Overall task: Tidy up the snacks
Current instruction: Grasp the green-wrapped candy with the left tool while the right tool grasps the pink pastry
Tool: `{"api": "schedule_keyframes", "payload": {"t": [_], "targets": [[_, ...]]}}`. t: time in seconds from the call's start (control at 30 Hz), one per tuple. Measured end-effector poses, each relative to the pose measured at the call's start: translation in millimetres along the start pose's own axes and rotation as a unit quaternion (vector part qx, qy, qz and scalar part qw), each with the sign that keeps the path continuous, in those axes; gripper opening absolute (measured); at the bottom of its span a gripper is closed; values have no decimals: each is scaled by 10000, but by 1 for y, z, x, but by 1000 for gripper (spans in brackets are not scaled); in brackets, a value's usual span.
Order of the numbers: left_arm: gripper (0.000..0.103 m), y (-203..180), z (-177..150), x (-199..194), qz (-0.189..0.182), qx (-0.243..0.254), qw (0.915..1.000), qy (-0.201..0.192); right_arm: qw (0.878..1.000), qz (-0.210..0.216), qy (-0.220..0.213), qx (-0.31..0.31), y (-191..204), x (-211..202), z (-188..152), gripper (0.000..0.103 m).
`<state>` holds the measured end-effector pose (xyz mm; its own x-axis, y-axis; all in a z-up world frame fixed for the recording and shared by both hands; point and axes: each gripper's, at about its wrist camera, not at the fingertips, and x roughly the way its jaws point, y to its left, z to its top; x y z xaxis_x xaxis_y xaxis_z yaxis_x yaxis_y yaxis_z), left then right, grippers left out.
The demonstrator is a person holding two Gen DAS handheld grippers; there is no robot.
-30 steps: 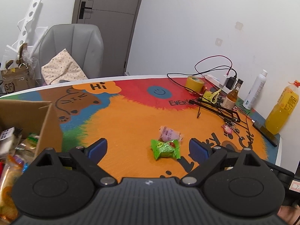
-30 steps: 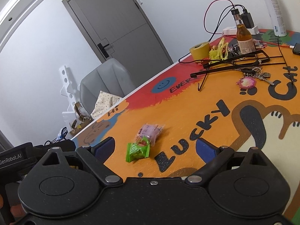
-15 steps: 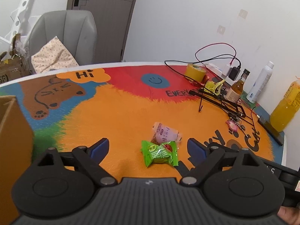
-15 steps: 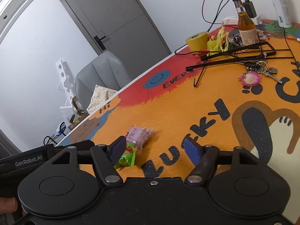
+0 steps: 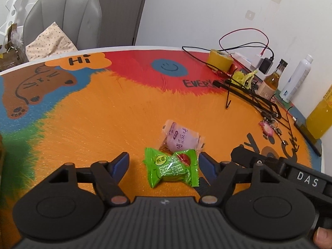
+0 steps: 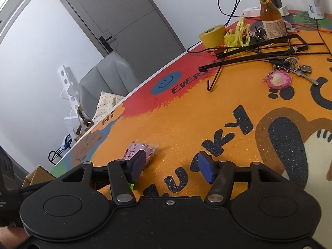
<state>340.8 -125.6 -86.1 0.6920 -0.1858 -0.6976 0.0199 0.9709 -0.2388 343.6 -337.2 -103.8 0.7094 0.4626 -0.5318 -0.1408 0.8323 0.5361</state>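
Note:
A green snack packet (image 5: 171,169) lies on the colourful table mat (image 5: 103,120), between the fingers of my left gripper (image 5: 164,162). Its jaws are closing; the right pad is near the packet's edge and the left pad stands clear of it. A pink snack packet (image 5: 180,138) rests just beyond, touching the green one. My right gripper (image 6: 172,161) hovers low to the right of both snacks, jaws closing on nothing. Its left finger (image 6: 138,161) partly hides the pink snack packet (image 6: 141,148). The right gripper's body also shows in the left wrist view (image 5: 280,166).
At the far right stand a yellow tape roll (image 5: 220,59), a brown bottle (image 5: 271,81), a white bottle (image 5: 296,78) and an orange juice bottle (image 5: 319,116). A black wire rack (image 5: 249,95) and keys (image 6: 290,72) lie there. A cardboard box (image 6: 35,174) sits left.
Both grippers came down and forward to the snacks and their jaws narrowed. The green packet now lies between the left fingers. The cardboard box slid out of the left wrist view.

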Motion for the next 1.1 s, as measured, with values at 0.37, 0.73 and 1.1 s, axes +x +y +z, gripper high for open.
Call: {"api": "schedule_keyframes", "payload": {"t": [0.37,0.73,1.1], "targets": [[32,-3,1,12,-10,237,9997,67,9998,97,124,-114,10,15,3,58],[24,22,9,-12,42,112,9998,-136,9991,69,210,-365,38,33,9,58],[24,50,15,-29,147,-69,9993,-339,9963,-343,357,-700,64,55,8,73]]}}
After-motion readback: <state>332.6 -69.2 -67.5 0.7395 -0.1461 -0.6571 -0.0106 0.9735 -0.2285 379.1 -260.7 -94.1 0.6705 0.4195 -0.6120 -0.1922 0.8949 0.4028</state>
